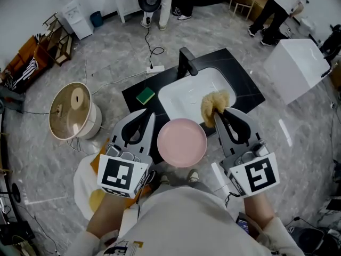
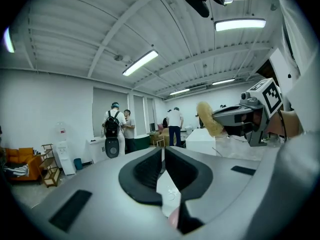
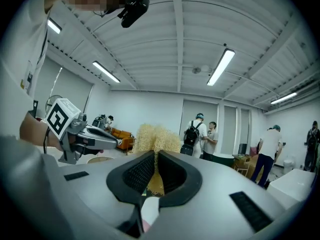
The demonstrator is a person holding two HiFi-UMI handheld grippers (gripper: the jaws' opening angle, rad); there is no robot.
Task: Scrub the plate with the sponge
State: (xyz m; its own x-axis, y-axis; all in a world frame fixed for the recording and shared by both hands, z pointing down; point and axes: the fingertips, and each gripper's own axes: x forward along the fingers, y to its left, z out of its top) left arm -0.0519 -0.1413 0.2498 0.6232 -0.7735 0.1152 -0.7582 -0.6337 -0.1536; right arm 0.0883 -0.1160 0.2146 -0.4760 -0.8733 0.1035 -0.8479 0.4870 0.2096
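A pink plate (image 1: 181, 142) lies flat at the front edge of the black counter (image 1: 242, 81), between my two grippers. My right gripper (image 1: 221, 111) is shut on a straw-coloured fibrous sponge (image 1: 213, 105), whose tuft sticks out past the pads (image 3: 155, 136), above the sink's near rim and just right of the plate. My left gripper (image 1: 149, 115) sits at the plate's left edge; its jaws meet at the tips (image 2: 163, 152) with nothing visible between them. From the left gripper view the sponge (image 2: 209, 119) shows over on the right. A green sponge (image 1: 145, 95) lies on the counter.
The white sink basin (image 1: 184, 95) has a black faucet (image 1: 187, 62) at its far side. A round lidded bin (image 1: 72, 111) stands on the floor to the left, a power strip (image 1: 155, 68) with cables behind the counter, and a white box (image 1: 296, 69) to the right. People stand at the back.
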